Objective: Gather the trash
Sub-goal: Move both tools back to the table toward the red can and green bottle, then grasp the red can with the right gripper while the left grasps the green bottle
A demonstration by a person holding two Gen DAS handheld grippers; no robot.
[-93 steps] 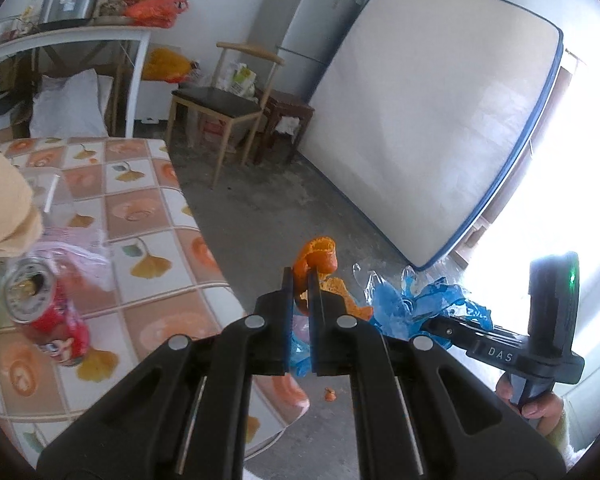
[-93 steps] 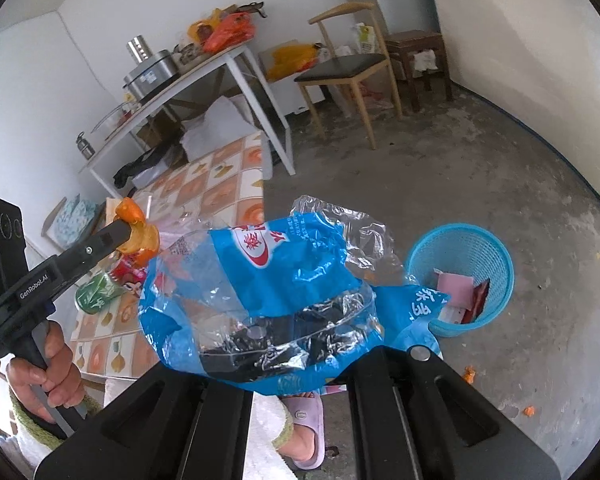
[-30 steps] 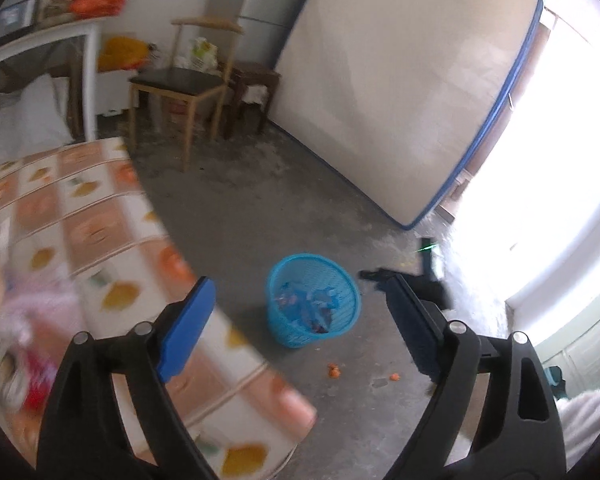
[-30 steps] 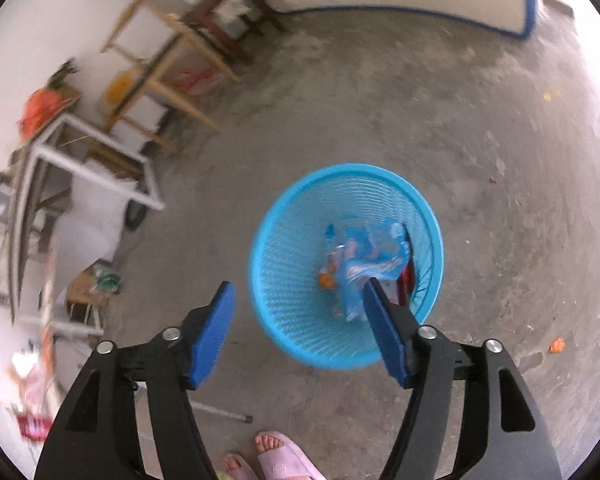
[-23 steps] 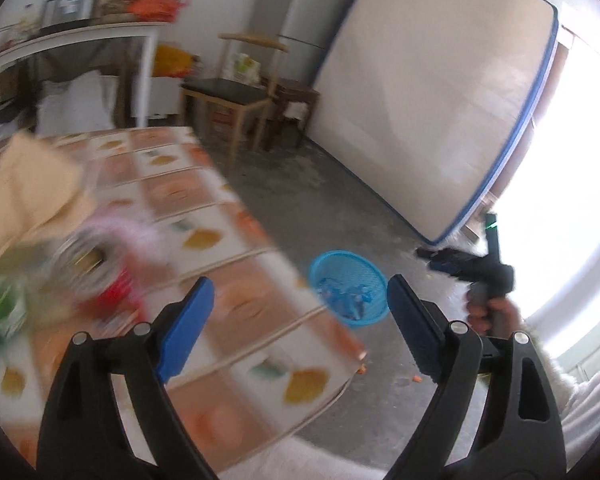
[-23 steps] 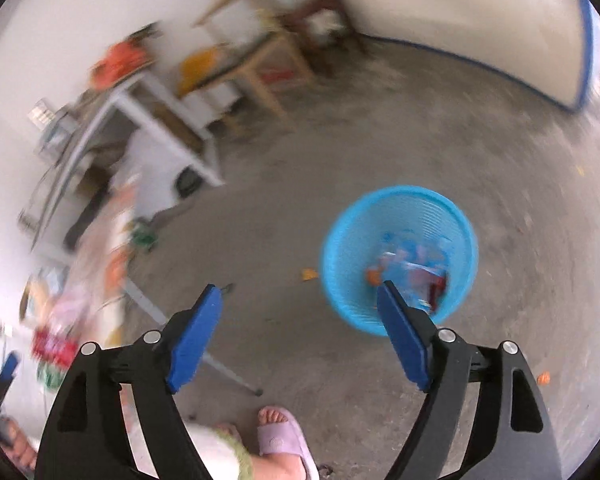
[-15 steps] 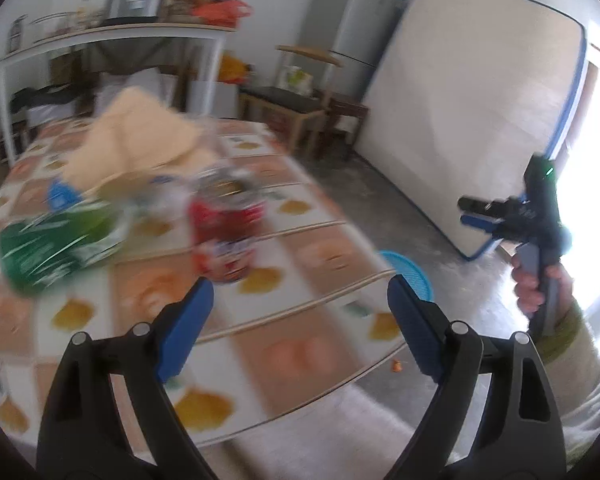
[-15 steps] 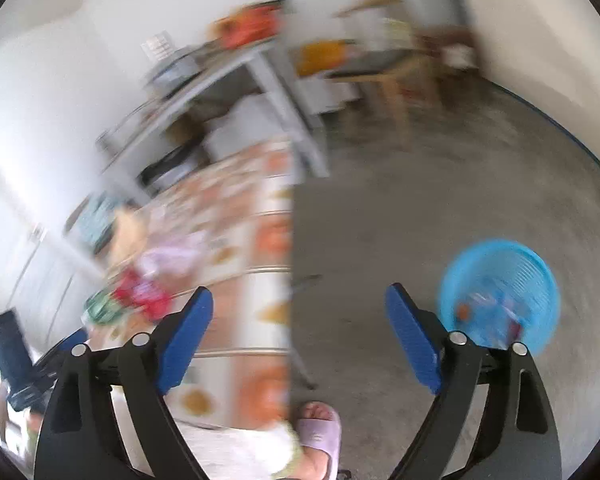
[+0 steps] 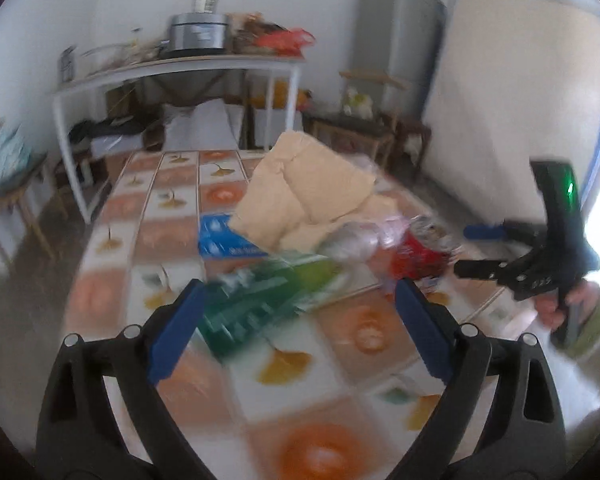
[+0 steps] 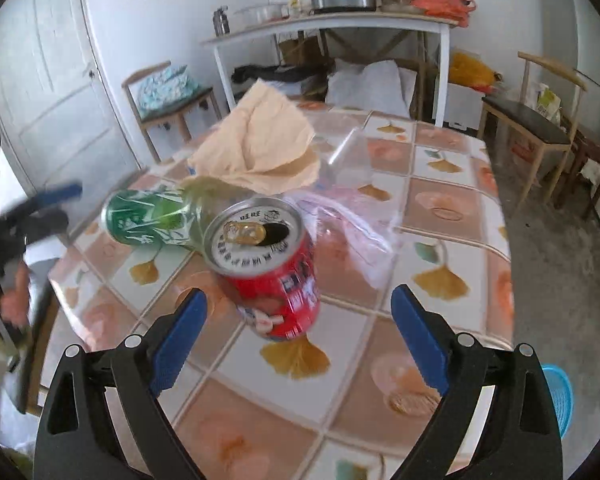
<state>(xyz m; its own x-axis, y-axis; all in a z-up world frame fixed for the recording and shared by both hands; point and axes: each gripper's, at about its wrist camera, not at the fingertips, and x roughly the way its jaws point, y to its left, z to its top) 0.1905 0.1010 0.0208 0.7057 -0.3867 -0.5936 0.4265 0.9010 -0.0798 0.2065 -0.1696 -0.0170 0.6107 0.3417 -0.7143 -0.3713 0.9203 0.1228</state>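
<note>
Trash sits bunched mid-counter point(image 10: 440, 208): red can point(image 10: 268, 268) upright, green bottle point(image 10: 152, 216) lying just beside it, tan paper bag point(image 10: 260, 144) behind, clear plastic to the can's right. Right tongs point(image 10: 298, 330) empty, jaws opening, aimed at the can. Left tongs point(image 9: 296, 330) also empty and opening, over the green bottle point(image 9: 260, 300). Step, as I judge: reaching for the next pieces. Next: straddle the can, close, carry to the blue basket point(image 10: 558, 400) on the floor.
</note>
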